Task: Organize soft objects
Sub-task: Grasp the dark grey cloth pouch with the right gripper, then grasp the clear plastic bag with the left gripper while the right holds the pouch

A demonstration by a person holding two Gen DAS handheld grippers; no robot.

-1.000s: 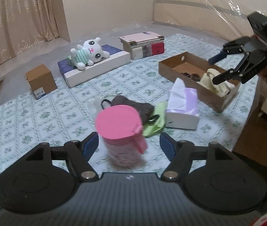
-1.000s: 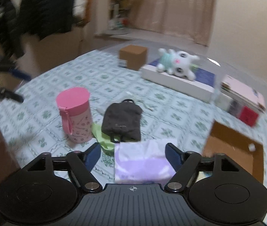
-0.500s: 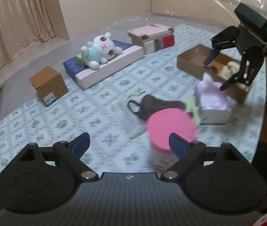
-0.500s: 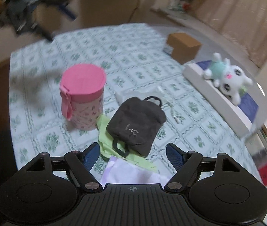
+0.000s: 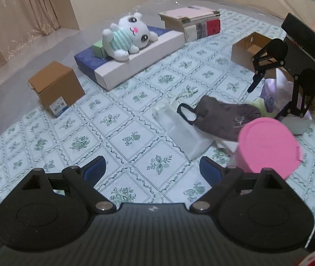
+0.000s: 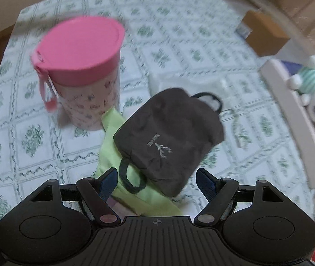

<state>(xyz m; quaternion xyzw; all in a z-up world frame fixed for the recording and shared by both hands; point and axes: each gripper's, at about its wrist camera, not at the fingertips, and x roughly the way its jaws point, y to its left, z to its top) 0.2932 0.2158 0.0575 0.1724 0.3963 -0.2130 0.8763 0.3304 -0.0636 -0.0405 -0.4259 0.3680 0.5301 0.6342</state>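
Observation:
A dark brown fabric pouch [image 6: 168, 139] lies on a light green cloth [image 6: 113, 137] on the patterned tablecloth. My right gripper [image 6: 157, 179] is open and empty, just above the pouch's near edge. In the left wrist view the pouch [image 5: 224, 116] lies mid-right, with the right gripper [image 5: 266, 97] hovering over it. My left gripper [image 5: 153, 168] is open and empty over bare tablecloth. A white plush cat [image 5: 126, 37] lies on a flat white and blue box [image 5: 135, 59] at the back.
A pink-lidded container [image 6: 79, 71] stands left of the pouch. A clear plastic bag [image 5: 179, 128] lies beside it. A tissue box [image 5: 290, 102], an open cardboard tray [image 5: 246, 48], a small brown box [image 5: 55, 86] and stacked books [image 5: 190, 22] stand around.
The right gripper has come down from above the cardboard tray toward the pouch. The left gripper has swung left, so the pink container now sits at its right.

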